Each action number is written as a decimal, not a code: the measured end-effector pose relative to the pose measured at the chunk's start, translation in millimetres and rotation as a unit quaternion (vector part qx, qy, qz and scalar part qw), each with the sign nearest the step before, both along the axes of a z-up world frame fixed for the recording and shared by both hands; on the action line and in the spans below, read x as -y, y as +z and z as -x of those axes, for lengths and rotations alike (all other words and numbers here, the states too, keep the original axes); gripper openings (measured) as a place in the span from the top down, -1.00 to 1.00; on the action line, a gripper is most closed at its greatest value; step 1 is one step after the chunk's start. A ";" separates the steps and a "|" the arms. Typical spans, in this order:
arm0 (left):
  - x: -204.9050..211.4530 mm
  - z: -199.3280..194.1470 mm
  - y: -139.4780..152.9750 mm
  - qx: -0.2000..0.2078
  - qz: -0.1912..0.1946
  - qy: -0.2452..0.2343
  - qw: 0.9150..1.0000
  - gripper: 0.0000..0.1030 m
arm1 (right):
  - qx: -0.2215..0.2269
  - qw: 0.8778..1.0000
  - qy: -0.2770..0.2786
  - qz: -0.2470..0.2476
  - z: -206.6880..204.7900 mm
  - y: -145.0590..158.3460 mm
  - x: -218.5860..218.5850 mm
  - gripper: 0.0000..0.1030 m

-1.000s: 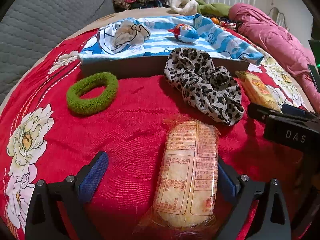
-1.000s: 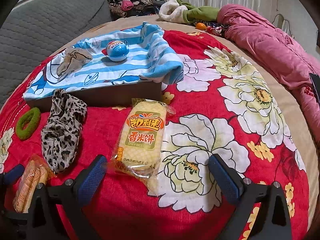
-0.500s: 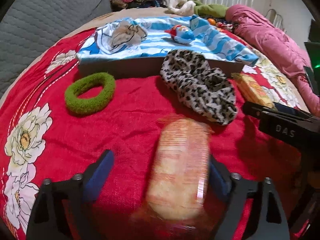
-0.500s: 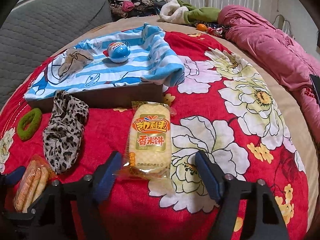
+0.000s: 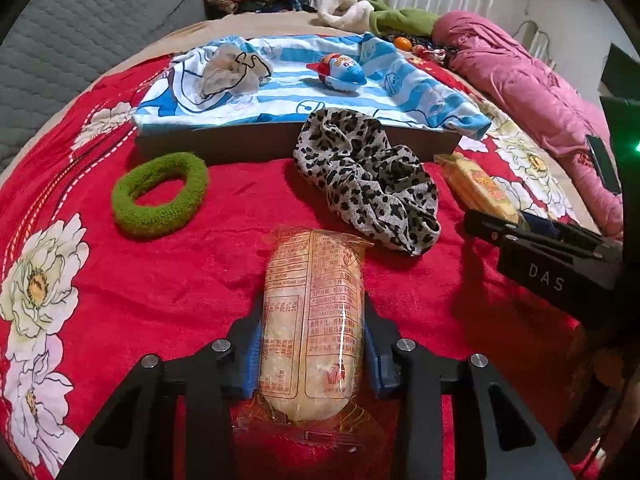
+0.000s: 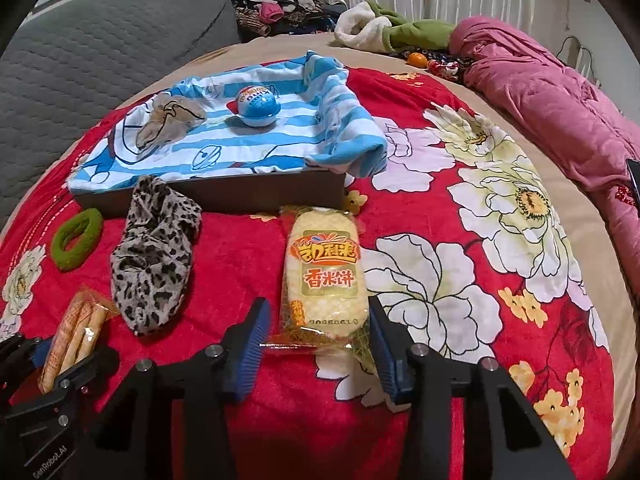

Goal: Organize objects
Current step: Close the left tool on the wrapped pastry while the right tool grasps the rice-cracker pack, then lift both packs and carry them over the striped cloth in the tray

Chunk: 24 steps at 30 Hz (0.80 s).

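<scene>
My left gripper [image 5: 311, 354] is shut on a rice cracker packet [image 5: 312, 320], label side up, on the red bedspread. That packet also shows at the lower left of the right wrist view [image 6: 76, 336]. My right gripper [image 6: 316, 340] is partly closed around the near end of a second rice cracker packet [image 6: 324, 276]; a small gap remains at the left pad. A leopard-print scrunchie [image 5: 368, 184] and a green scrunchie [image 5: 160, 196] lie ahead. A brown box [image 5: 280, 140] lined with blue striped cloth holds a beige scrunchie [image 5: 232, 70] and a blue toy egg [image 5: 340, 72].
A grey quilted cushion [image 6: 100, 64] stands at the far left. A pink duvet [image 6: 560, 100] runs along the right side of the bed. Clothes [image 6: 380, 28] are piled at the far end. The right gripper's body [image 5: 552, 264] is close on the right.
My left gripper has closed onto the packet between its pads. My right gripper has moved forward over the second packet and narrowed around its near end.
</scene>
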State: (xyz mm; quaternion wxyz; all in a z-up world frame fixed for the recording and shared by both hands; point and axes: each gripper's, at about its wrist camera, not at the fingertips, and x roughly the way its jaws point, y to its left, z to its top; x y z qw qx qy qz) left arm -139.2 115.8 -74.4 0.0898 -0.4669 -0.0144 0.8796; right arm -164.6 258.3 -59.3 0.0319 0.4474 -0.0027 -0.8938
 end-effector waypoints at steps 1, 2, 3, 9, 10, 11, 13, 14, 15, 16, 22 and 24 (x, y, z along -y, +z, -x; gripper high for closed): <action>0.5 -0.5 0.6 0.001 -0.006 0.000 1.000 0.21 | 0.000 1.000 -0.001 0.003 -0.6 0.2 -0.6 0.08; 0.9 -1.1 0.9 0.001 -0.007 0.001 1.000 0.21 | 0.001 1.000 -0.001 0.005 -1.3 0.5 -0.8 0.08; 0.5 -2.0 1.9 -0.001 -0.006 0.000 1.000 0.21 | 0.001 1.000 -0.001 0.009 -2.9 1.1 -1.6 0.08; 1.8 -5.8 6.0 -0.002 -0.011 0.000 1.000 0.21 | -0.008 1.000 -0.004 0.014 -12.2 8.3 -4.8 0.08; 2.2 -6.9 7.4 -0.004 -0.012 0.001 1.000 0.21 | -0.008 1.000 -0.004 0.015 -13.9 9.7 -4.8 0.08; 2.6 -8.0 8.8 -0.006 -0.012 0.001 1.000 0.21 | -0.010 1.000 -0.003 0.015 -15.9 11.3 -4.2 0.08; 3.7 -9.8 11.8 -0.008 -0.013 0.002 1.000 0.21 | -0.015 1.000 0.000 0.014 -21.1 15.5 -2.2 0.08; 4.2 -10.9 13.5 -0.010 -0.014 0.003 1.000 0.21 | -0.015 1.000 0.001 0.014 -23.2 17.0 -0.8 0.08; 4.9 -12.0 14.6 -0.011 -0.013 0.003 1.000 0.21 | -0.018 1.000 0.001 0.014 -25.9 19.1 0.5 0.08; 5.8 -13.4 16.5 -0.013 -0.013 0.004 1.000 0.21 | -0.020 1.000 0.003 0.016 -29.3 21.5 1.7 0.08; 14.2 -23.0 31.4 -0.034 -0.005 0.014 0.999 0.21 | -0.033 0.999 0.006 0.017 -46.7 33.0 10.4 0.08; 17.6 -26.0 37.2 -0.041 -0.004 0.018 0.999 0.21 | -0.039 0.999 0.007 0.019 -53.8 38.7 14.4 0.08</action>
